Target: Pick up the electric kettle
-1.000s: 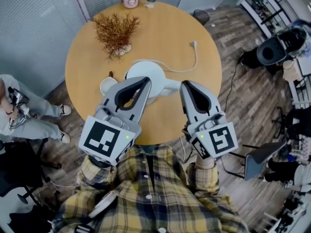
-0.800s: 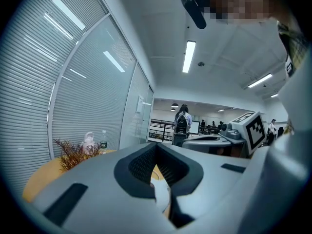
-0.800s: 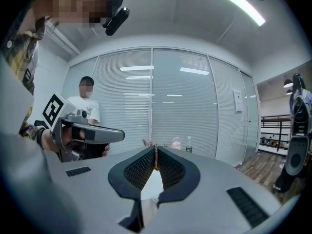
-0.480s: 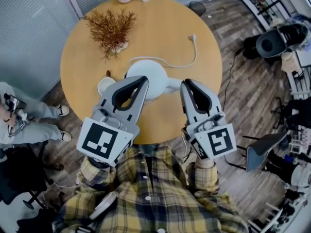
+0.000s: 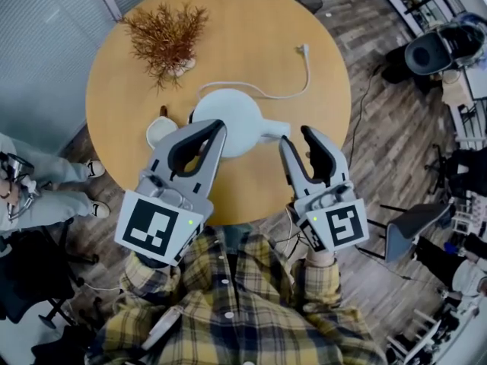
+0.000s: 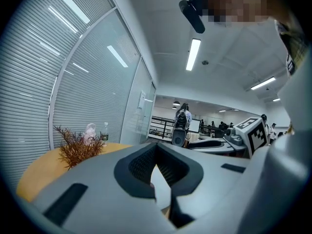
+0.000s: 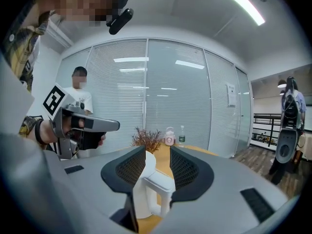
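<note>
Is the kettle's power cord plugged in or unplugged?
Unplugged: the kettle's white cord ends in a plug lying loose on the table.

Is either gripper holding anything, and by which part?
Nothing is held. The right gripper is opening its jaws with the kettle handle lined up between them, untouched; the left gripper is shut and empty.

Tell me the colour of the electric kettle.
The electric kettle is white; the head view shows it best.
</note>
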A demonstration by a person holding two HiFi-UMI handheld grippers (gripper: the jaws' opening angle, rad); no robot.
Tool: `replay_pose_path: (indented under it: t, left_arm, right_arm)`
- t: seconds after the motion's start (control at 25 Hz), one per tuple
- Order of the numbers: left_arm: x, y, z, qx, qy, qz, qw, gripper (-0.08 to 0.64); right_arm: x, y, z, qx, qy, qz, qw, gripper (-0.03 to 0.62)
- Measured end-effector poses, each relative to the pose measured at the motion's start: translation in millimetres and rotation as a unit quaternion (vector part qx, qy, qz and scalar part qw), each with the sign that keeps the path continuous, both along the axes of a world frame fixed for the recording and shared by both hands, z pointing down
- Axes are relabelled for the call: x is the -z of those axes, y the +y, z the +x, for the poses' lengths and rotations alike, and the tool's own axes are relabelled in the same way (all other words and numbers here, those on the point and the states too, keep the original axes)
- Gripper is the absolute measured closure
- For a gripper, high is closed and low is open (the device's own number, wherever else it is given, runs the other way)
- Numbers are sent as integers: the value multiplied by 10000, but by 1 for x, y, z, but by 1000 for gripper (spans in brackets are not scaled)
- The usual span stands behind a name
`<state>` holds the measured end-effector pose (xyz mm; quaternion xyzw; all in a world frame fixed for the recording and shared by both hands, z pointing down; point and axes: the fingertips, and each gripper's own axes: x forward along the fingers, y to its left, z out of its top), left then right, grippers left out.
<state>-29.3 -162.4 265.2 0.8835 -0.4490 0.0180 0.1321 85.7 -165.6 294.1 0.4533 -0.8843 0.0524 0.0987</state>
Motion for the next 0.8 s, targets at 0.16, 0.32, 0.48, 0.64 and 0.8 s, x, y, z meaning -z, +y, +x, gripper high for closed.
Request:
replay_pose_path:
  t: [0.16,0.32,0.48,0.64,0.8]
  left_arm:
    - [-11,0,-4,37,0,-87,10000,558]
    - [-22,-5,-3,59,-17,-167,9998,558]
    - [-26,-10,-5,106,-4,-148,9998,558]
    - [-27,-14,-4,97,10,-159,9998,558]
    - [-35,-15,-3,72,-28,-250,9997,558]
  right_arm:
    - [-14,0,2,-60,21,-85,9999,403]
    - [-27,-1,8,-184,22,-110,9998,384]
    - [-47,2,11,-260,-30,-256,9993,373]
    - [-59,1,15,-360,-100,-258,9990,370]
    - [-70,-2,16,-408,-159,-293,9986,367]
